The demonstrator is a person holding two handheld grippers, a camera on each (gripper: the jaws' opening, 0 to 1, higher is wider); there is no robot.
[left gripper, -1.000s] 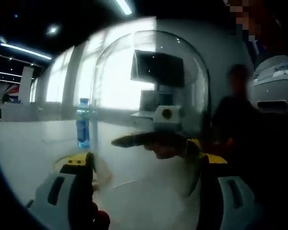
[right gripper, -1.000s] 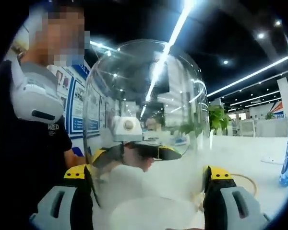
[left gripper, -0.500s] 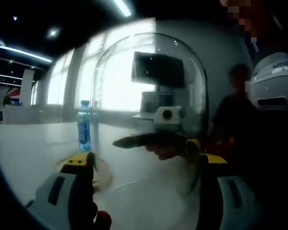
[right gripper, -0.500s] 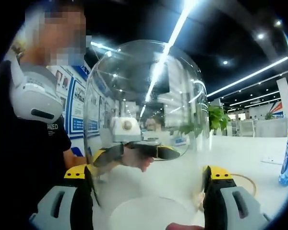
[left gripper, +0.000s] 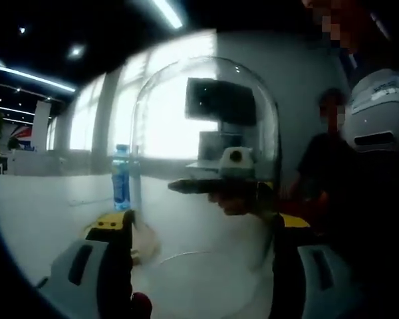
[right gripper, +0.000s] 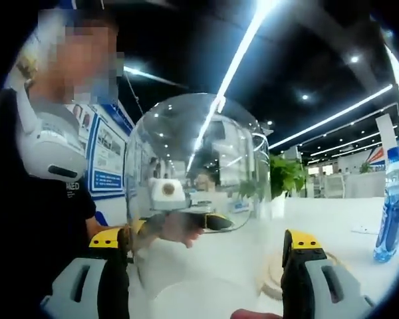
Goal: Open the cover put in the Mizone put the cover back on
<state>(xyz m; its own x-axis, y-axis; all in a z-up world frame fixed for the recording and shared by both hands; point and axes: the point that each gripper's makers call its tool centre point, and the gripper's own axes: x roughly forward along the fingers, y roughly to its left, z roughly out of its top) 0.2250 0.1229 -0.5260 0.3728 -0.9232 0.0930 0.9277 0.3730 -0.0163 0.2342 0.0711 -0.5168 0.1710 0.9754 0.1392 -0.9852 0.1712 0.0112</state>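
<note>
In the left gripper view, the left claw [left gripper: 199, 266] has its two jaws wide apart, one on each side of the dome [left gripper: 205, 153]. The dome is a clear glass cover. Both jaws press on its sides, so the claw is clamped on it. Through the glass you can see the right claw [left gripper: 193, 187] on the far side, with a hand [left gripper: 236, 203] around it.

In the right gripper view, the right claw [right gripper: 203, 269] also has its jaws wide apart, with the dome [right gripper: 199, 193] between them and gripped. The left claw [right gripper: 216, 222] shows through the glass. The dome stands upright. Its bottom rim looks a little above the white tabletop [right gripper: 346, 219], but it is hard to be sure.

The bottle [left gripper: 122, 177] is blue with a blue cap. It stands upright on the tabletop [left gripper: 46, 212], outside the dome and well apart from it. In the right gripper view the bottle [right gripper: 390, 212] is far off to the right. A round base [left gripper: 145, 242] lies on the tabletop just under the dome's edge.

There is lots of open tabletop between the dome and the bottle. A person in a dark shirt [right gripper: 33, 219] stands close behind the dome.
</note>
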